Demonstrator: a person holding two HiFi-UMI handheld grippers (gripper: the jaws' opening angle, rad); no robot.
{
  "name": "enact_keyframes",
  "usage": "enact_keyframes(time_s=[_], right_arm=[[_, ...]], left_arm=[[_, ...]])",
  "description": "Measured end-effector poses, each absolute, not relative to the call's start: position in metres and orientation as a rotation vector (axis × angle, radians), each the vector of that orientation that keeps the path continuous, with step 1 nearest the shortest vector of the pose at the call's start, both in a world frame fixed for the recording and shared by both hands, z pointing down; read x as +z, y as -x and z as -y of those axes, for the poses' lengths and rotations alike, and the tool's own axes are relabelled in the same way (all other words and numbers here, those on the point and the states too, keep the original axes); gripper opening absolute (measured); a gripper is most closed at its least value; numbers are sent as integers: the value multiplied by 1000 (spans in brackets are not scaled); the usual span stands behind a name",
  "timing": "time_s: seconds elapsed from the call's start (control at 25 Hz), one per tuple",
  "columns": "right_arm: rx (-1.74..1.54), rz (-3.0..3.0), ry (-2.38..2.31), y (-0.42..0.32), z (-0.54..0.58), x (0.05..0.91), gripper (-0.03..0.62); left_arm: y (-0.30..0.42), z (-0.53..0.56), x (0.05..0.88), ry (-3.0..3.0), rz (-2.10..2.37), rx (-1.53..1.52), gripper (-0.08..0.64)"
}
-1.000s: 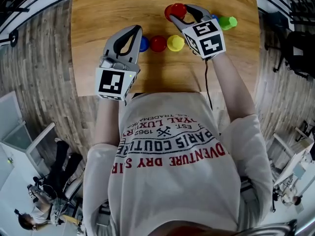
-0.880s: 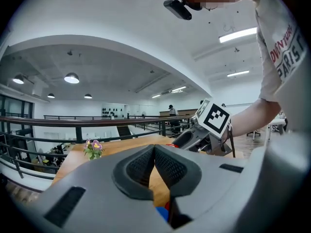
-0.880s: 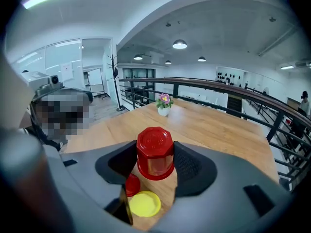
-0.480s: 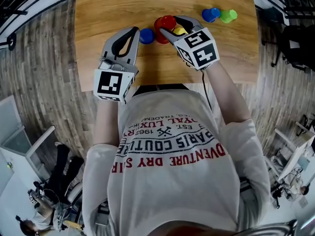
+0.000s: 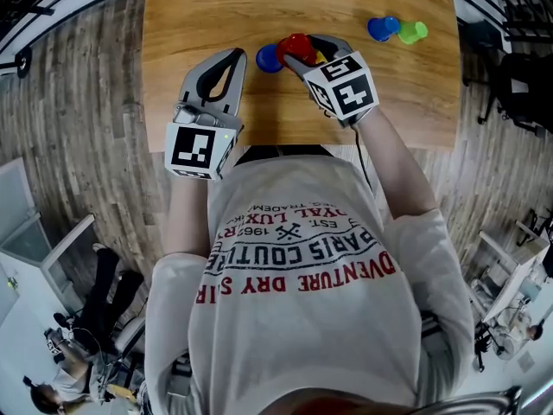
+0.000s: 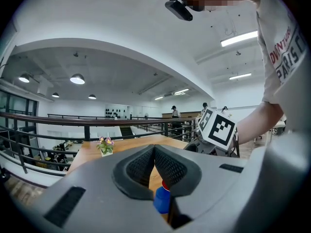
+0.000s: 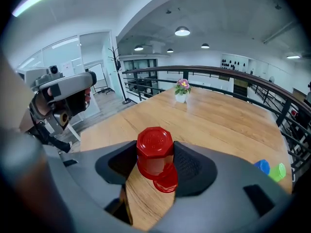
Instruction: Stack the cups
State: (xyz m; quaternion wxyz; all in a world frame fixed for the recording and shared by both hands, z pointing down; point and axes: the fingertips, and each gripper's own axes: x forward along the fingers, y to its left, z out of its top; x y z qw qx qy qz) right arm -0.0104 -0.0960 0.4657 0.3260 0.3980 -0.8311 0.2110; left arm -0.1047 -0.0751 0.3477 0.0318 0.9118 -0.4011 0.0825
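My right gripper (image 5: pixel 304 50) (image 7: pixel 154 155) is shut on an upside-down red cup (image 5: pixel 298 43) (image 7: pixel 154 144). It holds that cup just above a second red cup (image 7: pixel 167 179) standing on the wooden table (image 5: pixel 199 15). To the left of them stands a blue cup (image 5: pixel 268 59) (image 6: pixel 162 201). A sliver of a yellow cup (image 5: pixel 320 57) shows under the right gripper's finger. My left gripper (image 5: pixel 232 55) (image 6: pixel 154 148) is shut with nothing in it, its tips a little left of the blue cup.
Another blue cup (image 5: pixel 380 28) (image 7: pixel 262 166) and a green cup (image 5: pixel 411 33) (image 7: pixel 278 172) lie together at the table's right. A small flower pot (image 7: pixel 182 89) (image 6: pixel 104 145) stands at the far end. A railing borders the floor beyond the table.
My right gripper has carried the red cup from farther out on the table back and left, to over the red cup in the row. The left gripper stays shut.
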Motion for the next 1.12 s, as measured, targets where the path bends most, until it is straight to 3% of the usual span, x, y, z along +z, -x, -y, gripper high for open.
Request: enact_keyframes(time_s=[0.4,0.56,0.72,1.12], right_arm=[[564,2159,-1067,17,93,475,247],[557,2167,-1124,19,94,471,302],[558,2180,-1208,11,93,457,310],[571,2207,-1390,-50,94,428,308]], left_arm=[[113,73,340,-2846,1191,167,17],[117,75,339,-2843,1174,150,17],[114,72,335,-2867,1130,127,17],[65,71,321,-2926,1122,122,17]])
